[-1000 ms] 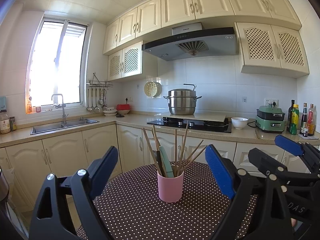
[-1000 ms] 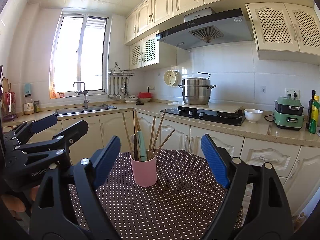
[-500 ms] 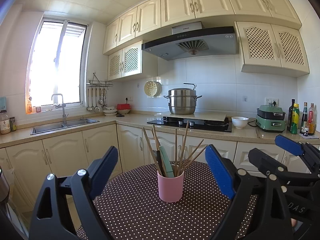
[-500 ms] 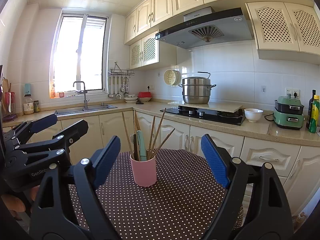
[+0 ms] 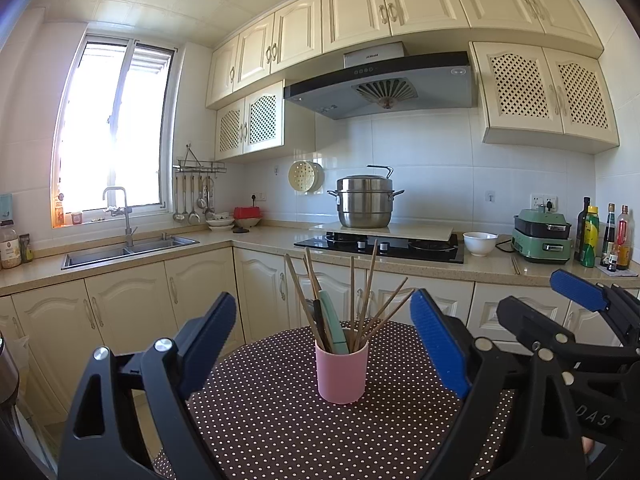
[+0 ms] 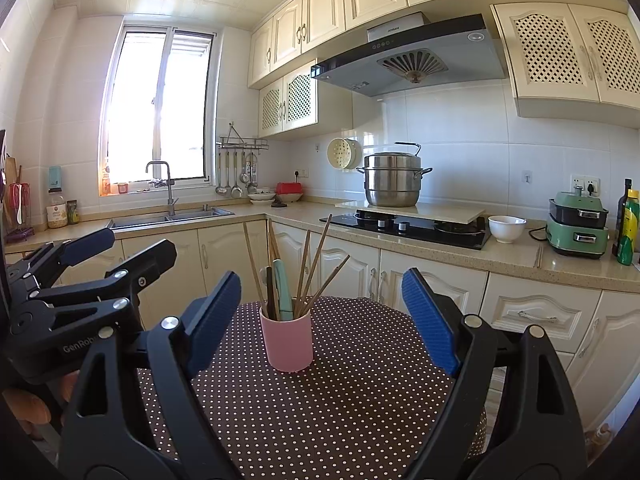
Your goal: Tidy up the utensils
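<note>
L gripper (image 5: 322, 340) level, fingers spread | R gripper (image 6: 322, 312) same | pink cup (image 5: 341, 372) w/ chopsticks (image 5: 370, 300) between

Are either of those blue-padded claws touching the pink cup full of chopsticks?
Apart. In the left wrist view the left gripper stands open, dotted cloth visible between its pads and the pink cup. The right wrist view shows the right gripper likewise clear.

**Lettering on the tongs and the range hood**

On the black body of the left tongs (image 6: 64, 280), seen at the left edge of the right wrist view, white letters read "GenRob", the rest cut off. On the right tongs (image 5: 576, 320), at the right edge of the left wrist view, "DAS" shows. The range hood (image 6: 408, 60) carries a small brand mark, too small to read.
</note>
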